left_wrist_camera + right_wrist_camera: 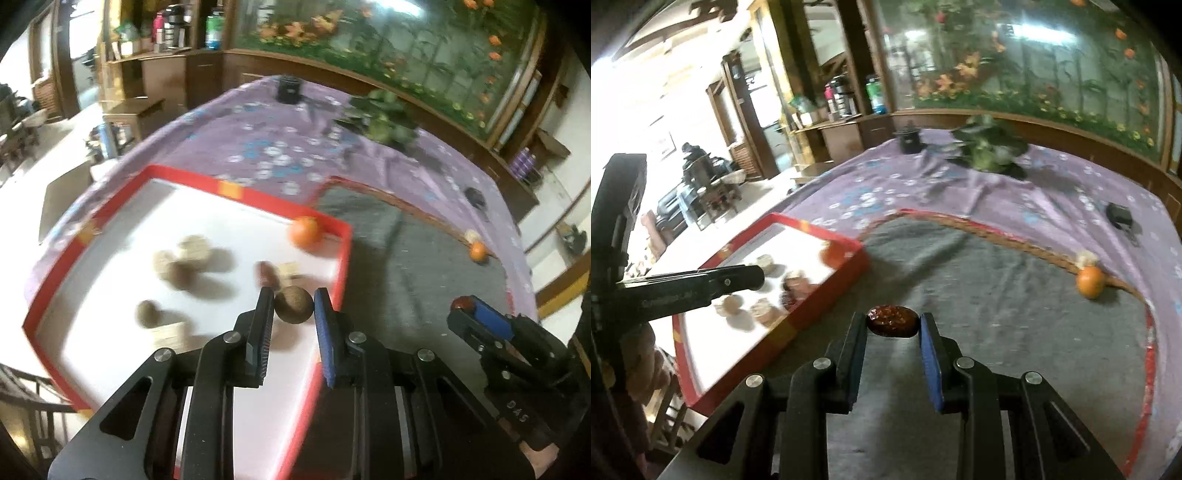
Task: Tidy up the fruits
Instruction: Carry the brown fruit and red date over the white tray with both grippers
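A purple floral cloth [960,192] covers the tabletop, with a grey mat [997,302] spread over it. At nine o'clock of the mat lies a red-rimmed white tray [343,266] holding several brown round fruits [192,254] and an orange [303,229] in its far corner at one o'clock. A second, smaller orange [1090,281] rests at the mat's edge at three o'clock, well apart from the tray.

The left claw [293,306] is closed on a brown round fruit [293,304] above the tray's right edge. The right claw [893,321] is clamped on a dark reddish, wrinkled fruit [892,320] over the mat.

The brown fruit looks light, firm and rough-skinned, so it should sit securely when pinched across its middle. The reddish one appears glossy and possibly soft; it probably wants a gentle hold across its long sides.
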The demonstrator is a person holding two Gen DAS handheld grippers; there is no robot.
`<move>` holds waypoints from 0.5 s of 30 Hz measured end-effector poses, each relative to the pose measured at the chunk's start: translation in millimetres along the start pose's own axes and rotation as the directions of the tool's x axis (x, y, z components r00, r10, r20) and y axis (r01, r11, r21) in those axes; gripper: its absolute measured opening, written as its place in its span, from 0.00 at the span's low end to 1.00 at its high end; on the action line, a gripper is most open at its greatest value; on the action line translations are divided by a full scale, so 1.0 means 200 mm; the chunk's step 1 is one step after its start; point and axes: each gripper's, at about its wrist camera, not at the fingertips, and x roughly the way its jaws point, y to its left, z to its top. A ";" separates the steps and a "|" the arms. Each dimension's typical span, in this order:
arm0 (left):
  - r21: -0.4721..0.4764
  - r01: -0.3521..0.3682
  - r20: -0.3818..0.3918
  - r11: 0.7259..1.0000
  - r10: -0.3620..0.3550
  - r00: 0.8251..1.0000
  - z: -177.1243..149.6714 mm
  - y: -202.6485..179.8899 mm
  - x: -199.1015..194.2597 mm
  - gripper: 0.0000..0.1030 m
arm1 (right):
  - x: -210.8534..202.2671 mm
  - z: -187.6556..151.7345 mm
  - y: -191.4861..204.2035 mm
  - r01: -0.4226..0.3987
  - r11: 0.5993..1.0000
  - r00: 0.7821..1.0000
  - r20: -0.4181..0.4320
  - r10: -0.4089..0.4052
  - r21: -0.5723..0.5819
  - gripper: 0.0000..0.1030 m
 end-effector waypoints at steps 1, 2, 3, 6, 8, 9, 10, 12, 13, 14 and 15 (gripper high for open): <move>-0.012 -0.007 -0.001 1.000 0.007 1.000 -0.01 0.04 -0.01 0.21 | 0.01 0.00 0.03 -0.010 1.000 1.000 -0.002 0.010 -0.007 0.27; -0.021 -0.013 -0.002 1.000 0.013 1.000 -0.02 0.07 -0.01 0.21 | 0.02 0.01 0.07 -0.019 1.000 1.000 -0.005 0.019 -0.019 0.27; -0.028 -0.019 -0.001 0.999 0.019 1.000 -0.02 0.10 -0.02 0.21 | 0.04 0.01 0.09 -0.026 0.999 1.000 -0.008 0.026 -0.029 0.27; -0.037 -0.055 0.009 0.998 0.056 0.998 -0.04 0.17 -0.03 0.21 | 0.08 0.03 0.18 -0.056 0.997 0.998 -0.017 0.055 -0.054 0.27; -0.041 -0.081 0.020 0.996 0.082 0.996 -0.05 0.22 -0.04 0.21 | 0.10 0.04 0.23 -0.078 0.995 0.997 -0.020 0.077 -0.064 0.27; -0.044 -0.094 0.024 0.995 0.095 0.995 -0.06 0.23 -0.04 0.21 | 0.12 0.05 0.26 -0.088 0.993 0.996 -0.027 0.086 -0.074 0.27; -0.048 -0.108 0.026 0.993 0.110 0.994 -0.06 0.26 -0.04 0.21 | 0.14 0.06 0.29 -0.091 0.992 0.996 -0.031 0.089 -0.088 0.27; -0.057 -0.123 0.025 0.991 0.125 0.992 -0.07 0.29 -0.03 0.21 | 0.16 0.07 0.33 -0.095 0.989 0.995 -0.040 0.092 -0.109 0.27; -0.062 -0.131 0.025 0.989 0.132 0.991 -0.08 0.30 -0.02 0.21 | 0.17 0.07 0.36 -0.103 0.988 0.994 -0.046 0.098 -0.117 0.27; -0.065 -0.136 0.025 0.989 0.138 0.990 -0.08 0.31 -0.02 0.21 | 0.18 0.07 0.38 -0.114 0.986 0.993 -0.051 0.108 -0.123 0.27; -0.069 -0.142 0.024 0.987 0.144 0.989 -0.08 0.32 -0.02 0.21 | 0.19 0.07 0.39 -0.119 0.985 0.992 -0.054 0.113 -0.127 0.27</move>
